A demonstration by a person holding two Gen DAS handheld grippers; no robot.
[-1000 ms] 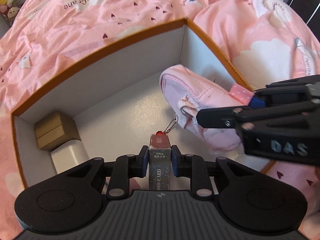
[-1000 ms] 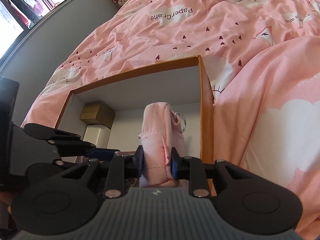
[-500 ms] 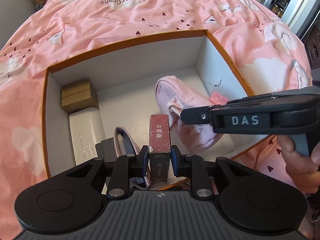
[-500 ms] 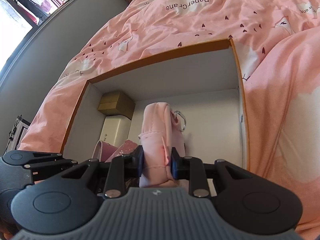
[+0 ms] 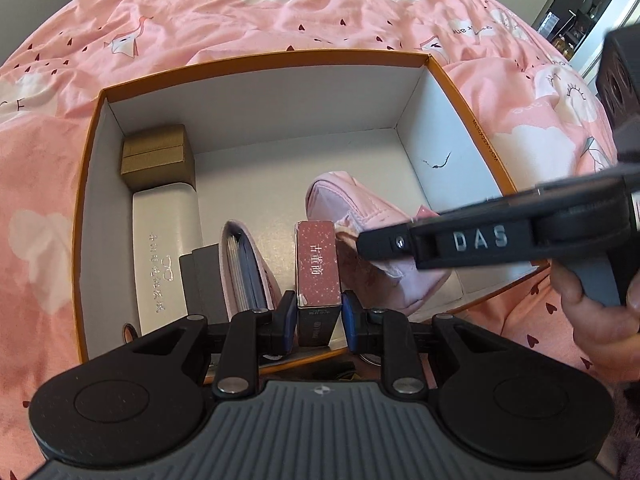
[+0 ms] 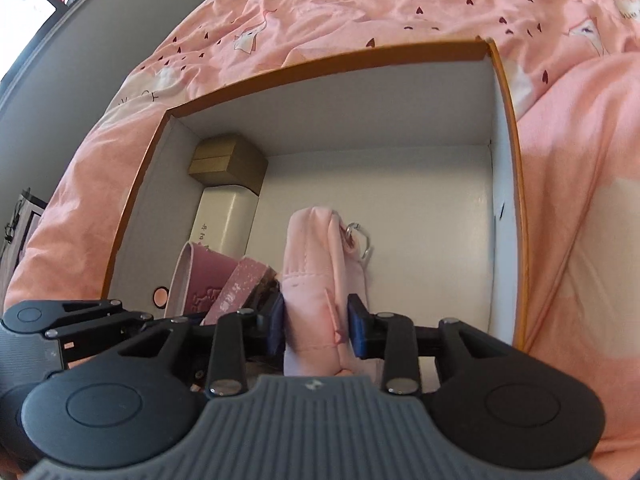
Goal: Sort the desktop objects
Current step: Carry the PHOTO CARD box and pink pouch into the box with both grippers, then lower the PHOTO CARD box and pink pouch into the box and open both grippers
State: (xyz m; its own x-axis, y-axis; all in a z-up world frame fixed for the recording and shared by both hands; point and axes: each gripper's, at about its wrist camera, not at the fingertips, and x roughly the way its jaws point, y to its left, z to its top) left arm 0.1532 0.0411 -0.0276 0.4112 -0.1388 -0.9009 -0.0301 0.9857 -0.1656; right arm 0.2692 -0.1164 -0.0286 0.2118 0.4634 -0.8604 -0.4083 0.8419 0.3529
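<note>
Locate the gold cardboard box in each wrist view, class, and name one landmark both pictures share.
Left wrist: gold cardboard box sits upper left, in the big box's far left corner.
Right wrist: it sits left of centre, same corner.
Shared landmark: the white case lying just in front of it.

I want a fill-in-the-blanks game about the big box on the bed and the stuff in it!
1. The left hand-held gripper is shut on a small red ____ box.
2. The fabric pouch between the right hand-held gripper fingers is coloured ____.
3. The brown cardboard box sits in the far ____ corner of the big box.
4. Right in front of it lies a long ____ case.

Missing words: card; pink; left; white
</note>
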